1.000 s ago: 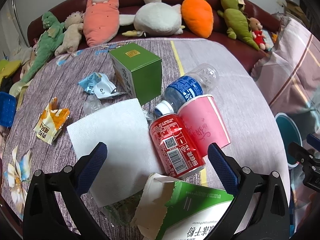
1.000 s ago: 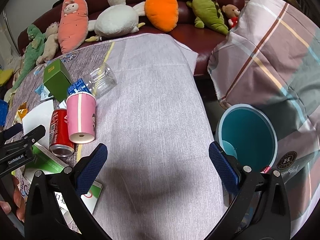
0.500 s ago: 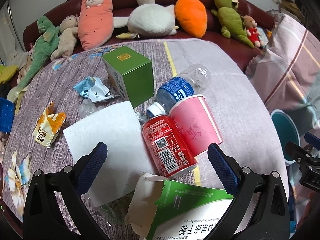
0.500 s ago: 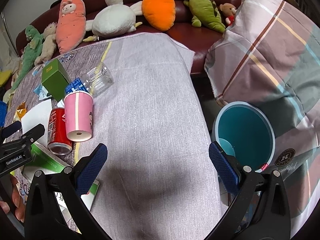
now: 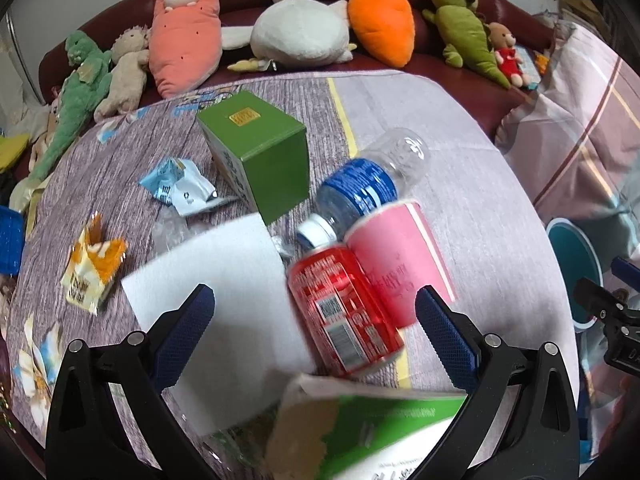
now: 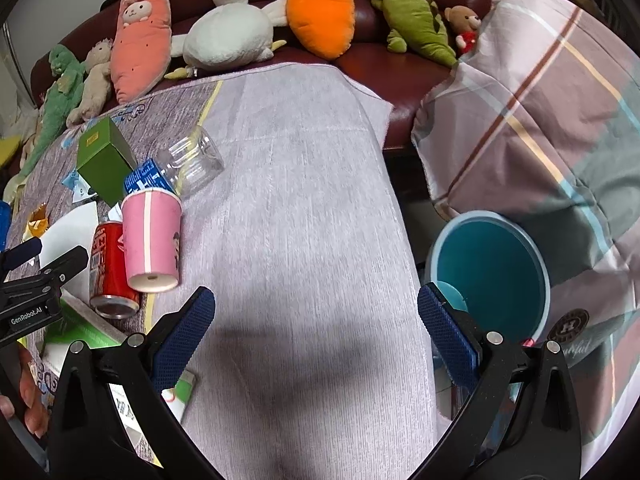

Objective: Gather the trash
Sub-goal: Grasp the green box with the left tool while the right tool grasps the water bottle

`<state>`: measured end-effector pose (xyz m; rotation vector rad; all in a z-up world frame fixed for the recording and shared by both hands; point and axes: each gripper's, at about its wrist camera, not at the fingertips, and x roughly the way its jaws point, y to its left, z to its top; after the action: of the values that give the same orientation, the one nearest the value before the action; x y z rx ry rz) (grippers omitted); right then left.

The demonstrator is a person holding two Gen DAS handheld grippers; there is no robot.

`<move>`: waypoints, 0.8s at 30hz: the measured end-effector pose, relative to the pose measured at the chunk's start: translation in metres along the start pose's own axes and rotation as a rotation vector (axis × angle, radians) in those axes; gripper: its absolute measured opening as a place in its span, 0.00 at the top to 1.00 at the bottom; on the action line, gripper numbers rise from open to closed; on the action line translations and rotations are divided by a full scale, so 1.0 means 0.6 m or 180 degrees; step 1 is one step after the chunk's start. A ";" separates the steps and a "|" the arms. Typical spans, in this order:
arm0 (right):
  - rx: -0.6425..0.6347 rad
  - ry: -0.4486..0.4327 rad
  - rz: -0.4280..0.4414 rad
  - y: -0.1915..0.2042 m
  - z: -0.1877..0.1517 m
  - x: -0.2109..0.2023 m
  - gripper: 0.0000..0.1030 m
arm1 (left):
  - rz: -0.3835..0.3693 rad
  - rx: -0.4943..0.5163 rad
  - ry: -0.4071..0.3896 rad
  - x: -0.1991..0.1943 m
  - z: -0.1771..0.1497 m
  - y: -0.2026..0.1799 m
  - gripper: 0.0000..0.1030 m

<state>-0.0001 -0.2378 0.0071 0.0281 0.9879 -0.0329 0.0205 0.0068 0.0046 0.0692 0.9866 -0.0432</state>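
The left claw (image 5: 314,312) hangs wide open and empty over the litter on the cloth-covered table (image 6: 304,208), its fingers straddling the red soda can (image 5: 342,312) that lies on its side touching the pink paper cup (image 5: 400,256), with the clear plastic bottle (image 5: 372,188) just behind them. The can looks light, smooth and easily dented, so it likely wants a gentle squeeze across the middle of its round body. The right claw (image 6: 316,322) is equally wide open and holds nothing, hovering above bare cloth near the teal bin (image 6: 490,268) beside the table.
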 end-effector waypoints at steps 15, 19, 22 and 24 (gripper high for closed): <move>-0.0077 0.0152 0.0139 0.040 0.098 0.082 0.06 | 0.0204 -0.0472 0.0404 0.118 0.189 0.078 0.03; -0.0031 0.0288 0.0210 0.041 0.112 0.116 0.06 | 0.0308 -0.0717 0.0591 0.168 0.201 0.103 0.03; 0.0020 0.0357 0.0262 0.044 0.128 0.137 0.06 | 0.0313 -0.0768 0.0717 0.199 0.201 0.112 0.04; 0.0046 0.0394 0.0310 0.051 0.140 0.147 0.06 | 0.0241 -0.0721 0.0768 0.210 0.196 0.112 0.25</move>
<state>0.1195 -0.2119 -0.0202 0.0922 1.1091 0.0517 0.1923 0.0640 -0.0337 -0.0985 1.2229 0.1494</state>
